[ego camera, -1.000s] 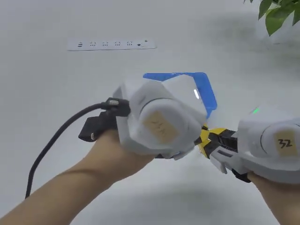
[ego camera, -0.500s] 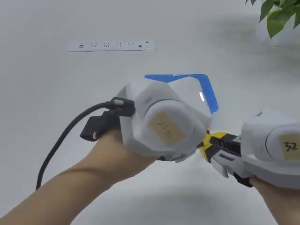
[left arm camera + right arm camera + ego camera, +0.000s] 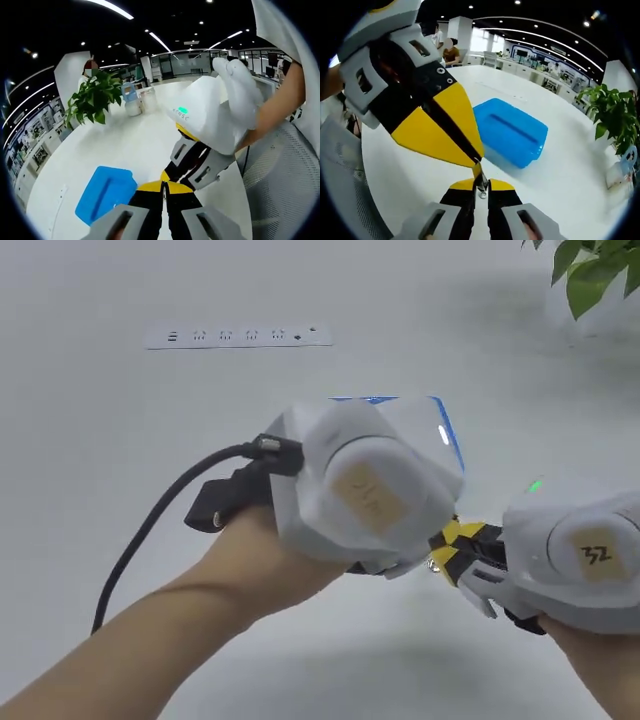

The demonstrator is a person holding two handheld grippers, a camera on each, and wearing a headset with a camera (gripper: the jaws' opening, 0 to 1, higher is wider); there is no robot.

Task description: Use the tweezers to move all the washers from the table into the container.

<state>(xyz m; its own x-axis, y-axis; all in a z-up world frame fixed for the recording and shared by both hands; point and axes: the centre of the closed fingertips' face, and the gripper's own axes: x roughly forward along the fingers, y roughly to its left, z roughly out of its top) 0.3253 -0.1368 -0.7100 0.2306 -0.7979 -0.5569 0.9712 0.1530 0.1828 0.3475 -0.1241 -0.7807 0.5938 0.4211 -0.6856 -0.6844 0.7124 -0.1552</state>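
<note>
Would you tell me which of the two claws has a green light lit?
The right claw, on the unit labelled 32: its green light is lit, whereas the left claw shows a white light.

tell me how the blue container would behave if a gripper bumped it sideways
The blue container looks low and wide, so it probably would not tip. It seems to be thin plastic resting on the smooth white table, so it would likely slide easily. Whether it holds anything to weigh it down cannot be seen.
</note>
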